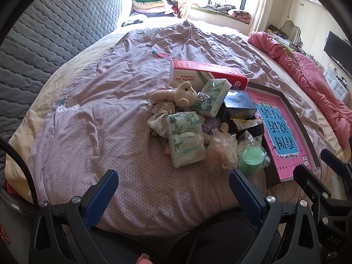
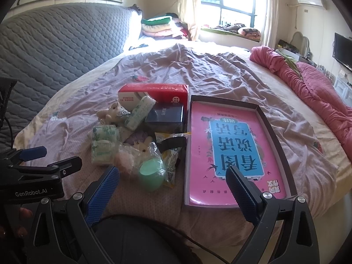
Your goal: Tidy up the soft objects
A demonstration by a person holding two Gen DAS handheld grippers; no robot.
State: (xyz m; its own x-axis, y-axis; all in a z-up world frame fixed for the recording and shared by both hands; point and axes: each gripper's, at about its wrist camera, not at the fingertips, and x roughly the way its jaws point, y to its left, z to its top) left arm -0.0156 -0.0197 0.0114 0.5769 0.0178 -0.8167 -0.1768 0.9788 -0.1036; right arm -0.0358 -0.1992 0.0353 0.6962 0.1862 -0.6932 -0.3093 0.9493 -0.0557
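Note:
A pile of small things lies on the bed's lilac quilt point(image 1: 110, 118). It holds a cream teddy bear point(image 1: 176, 93) point(image 2: 111, 112), two green tissue packs point(image 1: 186, 140) point(image 1: 214, 96), a green cup in a plastic bag point(image 1: 250, 159) point(image 2: 151, 171), a pink fluffy thing in a bag point(image 1: 220, 154) and a dark blue box point(image 2: 165, 116). A shallow brown box point(image 2: 277, 136) lined with a pink and blue sheet lies to the pile's right. My left gripper point(image 1: 173, 187) is open, near the bed's edge before the pile. My right gripper point(image 2: 173, 184) is open, between pile and box.
A red and white carton point(image 1: 206, 72) lies behind the pile. A pink blanket point(image 1: 312, 81) is bunched along the bed's right side. A grey quilted headboard point(image 1: 48, 39) stands at left. Folded bedding point(image 2: 160, 25) is stacked by the window.

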